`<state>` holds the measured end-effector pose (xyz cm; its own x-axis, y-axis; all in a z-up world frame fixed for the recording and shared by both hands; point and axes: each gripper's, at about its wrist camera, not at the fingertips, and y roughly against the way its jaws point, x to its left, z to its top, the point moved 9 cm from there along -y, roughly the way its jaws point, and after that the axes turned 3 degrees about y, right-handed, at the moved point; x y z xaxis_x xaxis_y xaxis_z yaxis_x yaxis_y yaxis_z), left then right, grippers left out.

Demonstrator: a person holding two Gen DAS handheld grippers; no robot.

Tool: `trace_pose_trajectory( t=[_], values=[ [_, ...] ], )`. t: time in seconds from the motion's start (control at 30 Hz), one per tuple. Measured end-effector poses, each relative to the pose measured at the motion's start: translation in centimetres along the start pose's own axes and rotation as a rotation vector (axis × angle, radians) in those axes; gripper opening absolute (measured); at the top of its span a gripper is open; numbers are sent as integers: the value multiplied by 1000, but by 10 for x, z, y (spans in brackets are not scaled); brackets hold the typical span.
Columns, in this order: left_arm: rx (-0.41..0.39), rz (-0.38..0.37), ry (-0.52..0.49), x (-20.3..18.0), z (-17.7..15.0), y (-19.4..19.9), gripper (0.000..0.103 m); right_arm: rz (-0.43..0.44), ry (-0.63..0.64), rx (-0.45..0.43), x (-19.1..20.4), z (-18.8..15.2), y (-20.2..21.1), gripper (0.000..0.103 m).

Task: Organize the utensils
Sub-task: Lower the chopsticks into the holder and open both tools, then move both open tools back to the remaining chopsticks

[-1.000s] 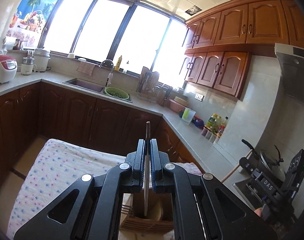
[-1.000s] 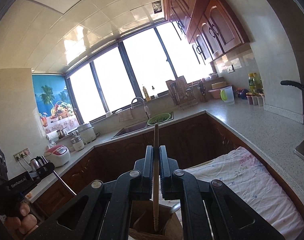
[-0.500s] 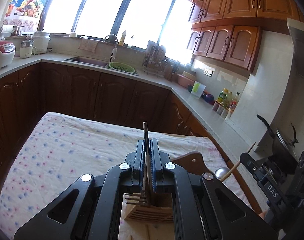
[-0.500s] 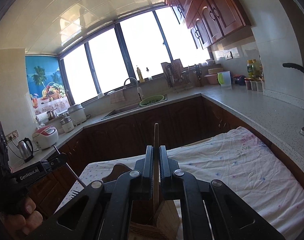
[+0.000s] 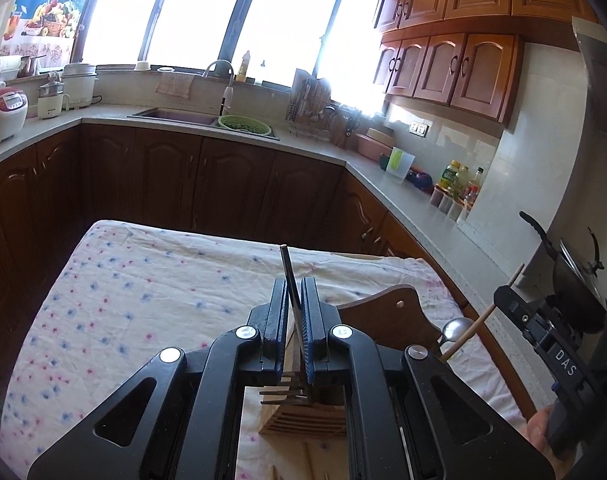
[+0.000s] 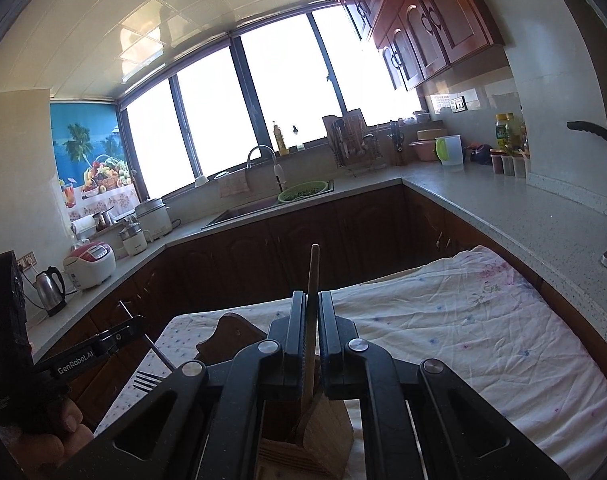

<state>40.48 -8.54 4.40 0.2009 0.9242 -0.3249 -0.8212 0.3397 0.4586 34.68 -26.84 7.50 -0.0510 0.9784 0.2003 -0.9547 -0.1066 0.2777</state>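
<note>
My left gripper [image 5: 293, 300] pinches the fork [image 5: 291, 344], tines down over the wooden holder [image 5: 303, 416] below the jaws. My right gripper [image 6: 312, 312] clamps a wooden-handled spoon [image 6: 312, 280] likewise. Next, I judge, lower both into slots and release.

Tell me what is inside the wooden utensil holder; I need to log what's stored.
Nothing is visibly inside the wooden utensil holder. The right gripper holds a wooden-handled spoon over it. The holder's interior is hidden behind both grippers.
</note>
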Motion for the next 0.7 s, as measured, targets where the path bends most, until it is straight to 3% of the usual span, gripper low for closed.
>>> trace_pose_trajectory(
  t=[0.1, 0.17, 0.2, 0.23, 0.27, 0.3, 0.37, 0.43, 0.5, 0.7],
  values=[
    [13, -15, 11, 0, 1, 4, 13, 18, -19, 16, -1, -1, -1, 11],
    [11, -15, 21, 2, 3, 10, 41, 24, -28, 17, -1, -1, 2, 12],
    [-1, -15, 25, 3, 5, 15, 45, 31, -34, 14, -1, 0, 5, 16],
    [-9, -11, 27, 4, 6, 19, 49, 38, -40, 8, -1, 1, 8, 27],
    [-12, -10, 29, 6, 6, 24, 51, 44, -46, -1, -1, 3, 13, 36],
    [-11, -12, 34, 7, 6, 28, 52, 48, -50, -13, 0, 6, 17, 52],
    [-14, -10, 44, 12, 4, 38, 59, 55, -53, -33, 0, 9, 28, 60],
    [-18, 2, 51, 18, -1, 49, 64, 70, -60, -39, 0, 10, 38, 77],
    [-17, 14, 57, 24, -8, 59, 67, 76, -63, -49, -1, 10, 50, 87],
    [34, 33, 93, 41, -43, 83, 70, 71, -60, -45, -5, -9, 82, 94]
  ],
)
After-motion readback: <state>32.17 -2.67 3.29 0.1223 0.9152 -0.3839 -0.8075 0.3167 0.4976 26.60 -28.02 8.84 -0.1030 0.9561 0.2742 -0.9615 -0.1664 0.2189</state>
